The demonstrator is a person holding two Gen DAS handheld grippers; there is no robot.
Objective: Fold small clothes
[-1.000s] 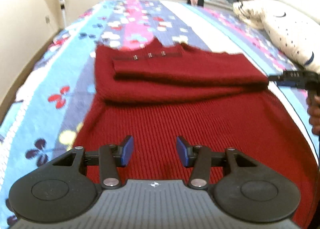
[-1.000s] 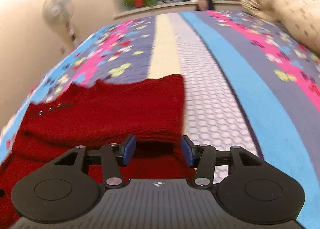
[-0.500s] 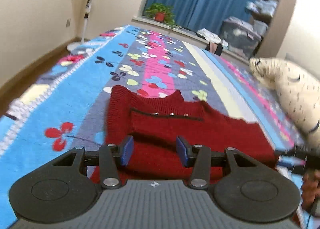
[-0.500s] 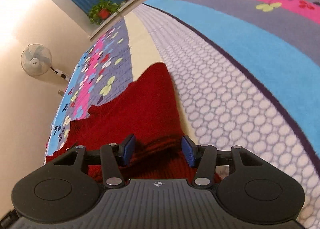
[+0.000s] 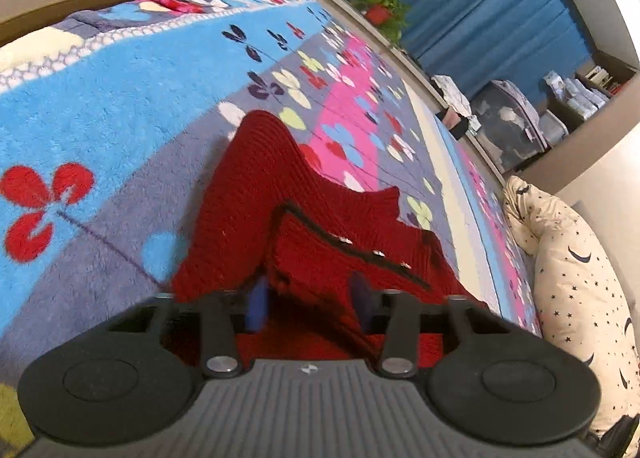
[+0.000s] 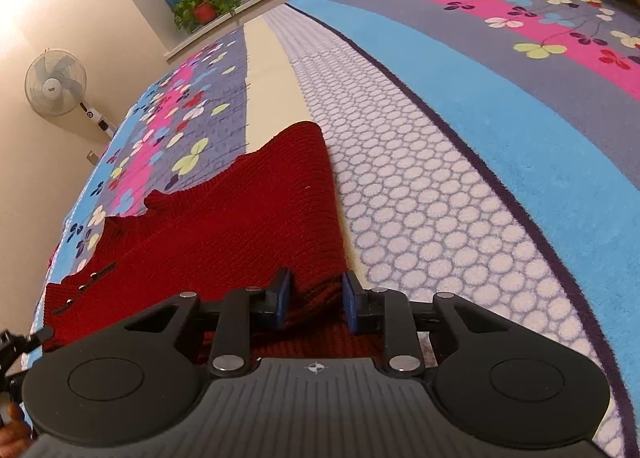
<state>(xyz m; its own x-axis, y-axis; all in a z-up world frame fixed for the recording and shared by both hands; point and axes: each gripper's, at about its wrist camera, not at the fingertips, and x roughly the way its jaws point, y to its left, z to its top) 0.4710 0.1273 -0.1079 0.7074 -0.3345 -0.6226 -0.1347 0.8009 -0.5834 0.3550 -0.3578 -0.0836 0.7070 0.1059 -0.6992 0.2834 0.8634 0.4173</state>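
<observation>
A dark red knitted sweater (image 5: 320, 242) lies partly folded on a flowered bedspread (image 5: 100, 106); a sleeve with small metal buttons (image 5: 376, 255) is folded across it. My left gripper (image 5: 308, 300) is low over the sweater's left side, jaws apart, with knit bunched between the blue pads (image 5: 258, 306). The sweater also shows in the right wrist view (image 6: 248, 218). My right gripper (image 6: 316, 300) sits at its right edge, jaws narrowed around a fold of knit between the pads (image 6: 352, 302).
The striped bedspread (image 6: 460, 162) stretches far ahead. A star-print pillow (image 5: 584, 290) lies at the right. A standing fan (image 6: 56, 88) and a potted plant (image 6: 204, 6) stand by the wall. Storage boxes (image 5: 508, 126) stand beyond the bed.
Both grippers have dropped low and pushed forward onto the sweater's side edges. The right jaws have narrowed around the fold of knit; the left jaws remain apart.
</observation>
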